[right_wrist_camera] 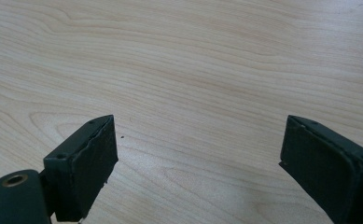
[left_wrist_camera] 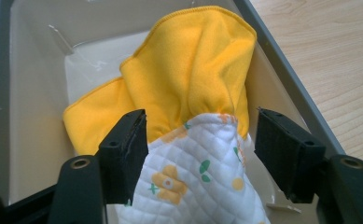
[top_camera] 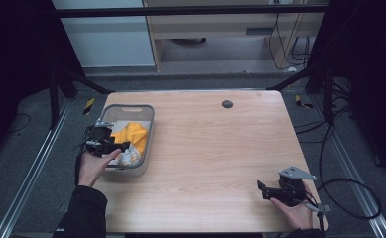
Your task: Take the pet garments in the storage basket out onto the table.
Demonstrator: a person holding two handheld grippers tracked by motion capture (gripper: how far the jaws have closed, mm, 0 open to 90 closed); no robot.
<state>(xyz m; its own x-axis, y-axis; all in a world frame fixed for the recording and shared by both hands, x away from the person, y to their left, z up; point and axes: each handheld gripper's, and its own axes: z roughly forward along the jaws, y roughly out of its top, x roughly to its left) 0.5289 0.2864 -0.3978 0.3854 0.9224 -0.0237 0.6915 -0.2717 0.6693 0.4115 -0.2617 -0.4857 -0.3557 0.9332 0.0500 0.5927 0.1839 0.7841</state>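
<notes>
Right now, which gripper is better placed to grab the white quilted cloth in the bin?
Left. The left gripper already straddles the white quilted cloth in the bin; the right gripper sits far across the table.

Quilted cloth [left_wrist_camera: 193,182] cut off at bottom edge; yellow cloth [left_wrist_camera: 188,70] partly behind it; bin [left_wrist_camera: 282,70] cropped by frame edges

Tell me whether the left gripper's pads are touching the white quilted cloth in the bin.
Touching on one side: in the left gripper view, the quilted cloth rests against the left pad, while a gap separates it from the right pad.
</notes>
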